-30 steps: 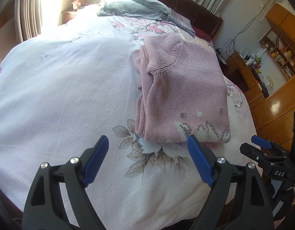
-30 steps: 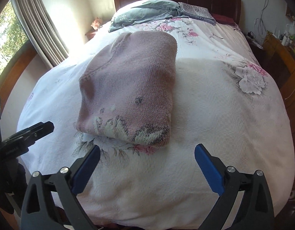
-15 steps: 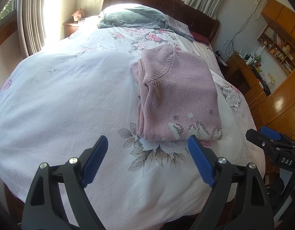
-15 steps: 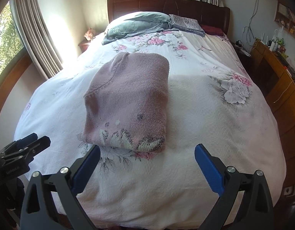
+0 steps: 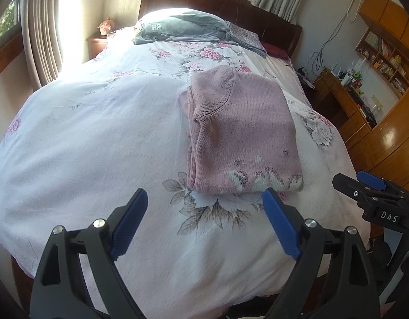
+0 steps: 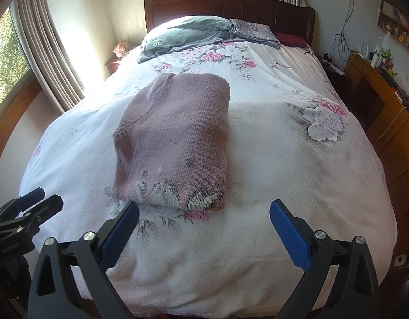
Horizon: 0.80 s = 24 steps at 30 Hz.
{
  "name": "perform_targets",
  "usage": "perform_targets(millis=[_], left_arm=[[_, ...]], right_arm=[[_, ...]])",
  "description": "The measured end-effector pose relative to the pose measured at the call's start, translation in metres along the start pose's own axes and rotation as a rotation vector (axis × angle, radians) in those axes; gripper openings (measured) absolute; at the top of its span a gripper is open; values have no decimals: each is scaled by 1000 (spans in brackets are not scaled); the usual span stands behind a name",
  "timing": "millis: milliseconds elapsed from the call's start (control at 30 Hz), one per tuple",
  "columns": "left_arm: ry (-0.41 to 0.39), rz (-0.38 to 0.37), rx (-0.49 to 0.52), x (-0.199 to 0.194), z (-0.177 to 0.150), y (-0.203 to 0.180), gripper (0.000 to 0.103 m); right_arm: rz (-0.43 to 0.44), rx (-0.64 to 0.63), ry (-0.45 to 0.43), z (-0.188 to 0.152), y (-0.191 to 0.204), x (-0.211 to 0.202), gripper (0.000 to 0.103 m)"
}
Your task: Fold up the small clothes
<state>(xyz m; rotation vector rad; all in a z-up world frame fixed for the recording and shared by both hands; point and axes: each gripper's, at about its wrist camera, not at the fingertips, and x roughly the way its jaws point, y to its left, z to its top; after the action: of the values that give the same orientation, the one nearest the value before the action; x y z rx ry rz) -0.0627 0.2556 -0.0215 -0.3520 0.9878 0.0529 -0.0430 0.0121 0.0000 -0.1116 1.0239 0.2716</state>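
Sweater (image 5: 241,138) first: the pink knit lies folded into a neat rectangle on the floral bedspread (image 5: 98,138), its patterned hem toward the foot of the bed and its neck end toward the headboard (image 6: 228,5). From my left wrist view, my left gripper (image 5: 205,212) hangs just short of the hem, blue pads spread wide apart with nothing between them and no contact with the knit. My right gripper (image 6: 204,222) sits the same way in its own view, released and empty, its left pad near the sweater's (image 6: 175,143) near edge, though I cannot tell whether it touches. Each gripper shows at the edge of the other's view, both off the foot of the bed. A grey garment (image 6: 183,36) and a folded patterned cloth (image 6: 253,30) lie by the headboard, well apart from the sweater.
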Motion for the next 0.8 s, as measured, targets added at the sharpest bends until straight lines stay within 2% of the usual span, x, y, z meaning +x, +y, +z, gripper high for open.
perform_targets(millis=[800], left_arm=[[35, 17, 12, 12, -1, -3, 88]], right_arm=[[-22, 0, 31, 0, -4, 12, 99]])
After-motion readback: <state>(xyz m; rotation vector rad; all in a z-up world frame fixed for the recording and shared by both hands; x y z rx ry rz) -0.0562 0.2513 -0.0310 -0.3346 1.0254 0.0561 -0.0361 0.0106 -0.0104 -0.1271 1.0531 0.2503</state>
